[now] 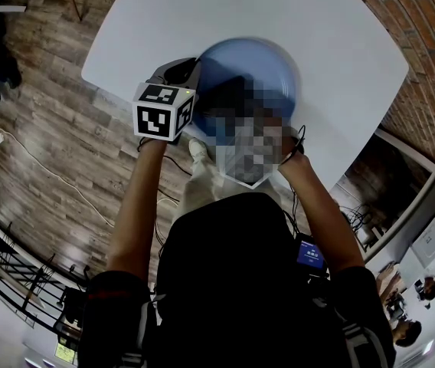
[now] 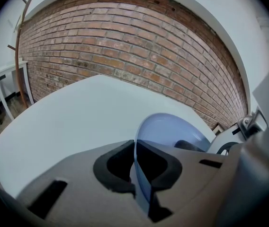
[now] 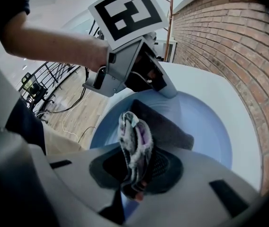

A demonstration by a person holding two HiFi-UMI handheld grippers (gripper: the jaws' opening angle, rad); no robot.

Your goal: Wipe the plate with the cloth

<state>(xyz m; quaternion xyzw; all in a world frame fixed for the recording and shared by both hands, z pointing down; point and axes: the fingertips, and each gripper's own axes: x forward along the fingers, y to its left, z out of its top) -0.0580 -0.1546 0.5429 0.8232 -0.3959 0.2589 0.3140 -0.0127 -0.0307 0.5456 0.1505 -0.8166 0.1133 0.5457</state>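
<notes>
A left gripper (image 2: 135, 168) pinches the rim of a blue plate (image 1: 252, 71) at the near edge of a white, round-cornered table (image 1: 279, 14). The right gripper (image 3: 137, 167) is clamped on a bunched grey-and-white cloth (image 3: 134, 148) just over the plate's face. A red brick wall (image 2: 139, 46) backs the table, which stands on a wood-plank floor (image 1: 57, 129).

Glossy plate (image 3: 210, 131), fuzzy cloth (image 3: 134, 148)
</notes>
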